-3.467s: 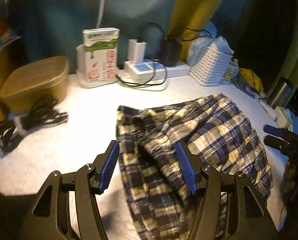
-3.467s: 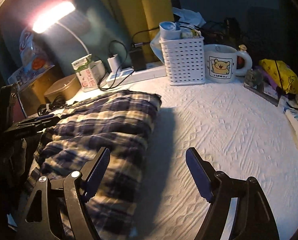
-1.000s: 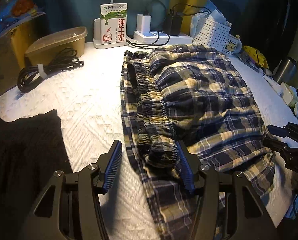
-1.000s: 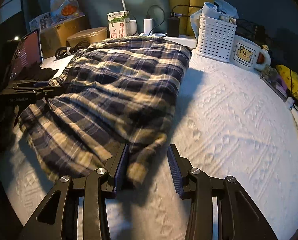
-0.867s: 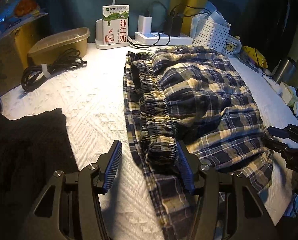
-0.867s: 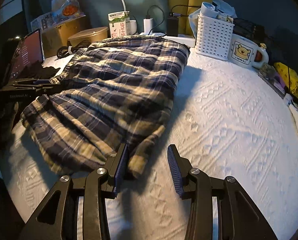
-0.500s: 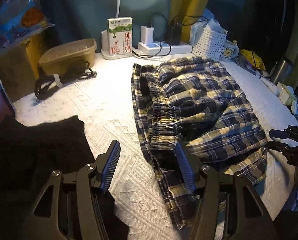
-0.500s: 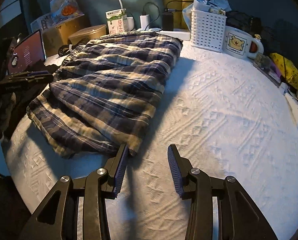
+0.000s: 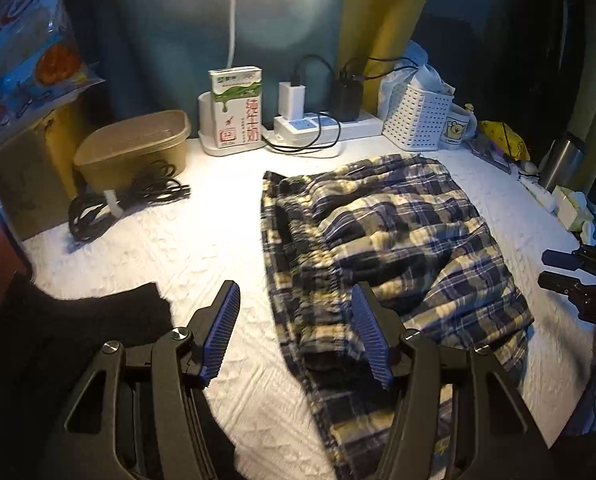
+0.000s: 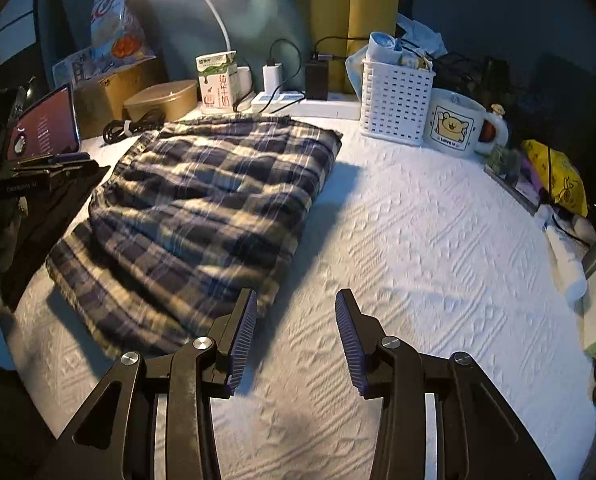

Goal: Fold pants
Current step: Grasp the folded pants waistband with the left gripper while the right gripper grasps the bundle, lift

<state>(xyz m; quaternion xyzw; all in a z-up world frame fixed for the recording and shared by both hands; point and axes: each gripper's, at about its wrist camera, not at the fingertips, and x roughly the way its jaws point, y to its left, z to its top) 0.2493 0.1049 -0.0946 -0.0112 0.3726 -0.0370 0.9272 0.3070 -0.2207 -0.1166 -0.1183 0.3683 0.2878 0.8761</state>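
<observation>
While the plaid pants (image 10: 210, 208) are lying folded in a thick rectangle on the white cloth (image 10: 418, 248), the left gripper (image 9: 294, 328) and right gripper (image 10: 294, 336) are hanging part open, gripping nothing; probably only tidying is remaining

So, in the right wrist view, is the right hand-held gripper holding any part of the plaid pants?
No, the right hand-held gripper is open with only white cloth between its fingers; the plaid pants lie beside it.

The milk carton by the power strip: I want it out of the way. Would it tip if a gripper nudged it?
Probably. The milk carton stands tall and narrow, so a high push would likely topple it. It leans against a white holder, which may steady it. Whether it is full cannot be seen.
</observation>
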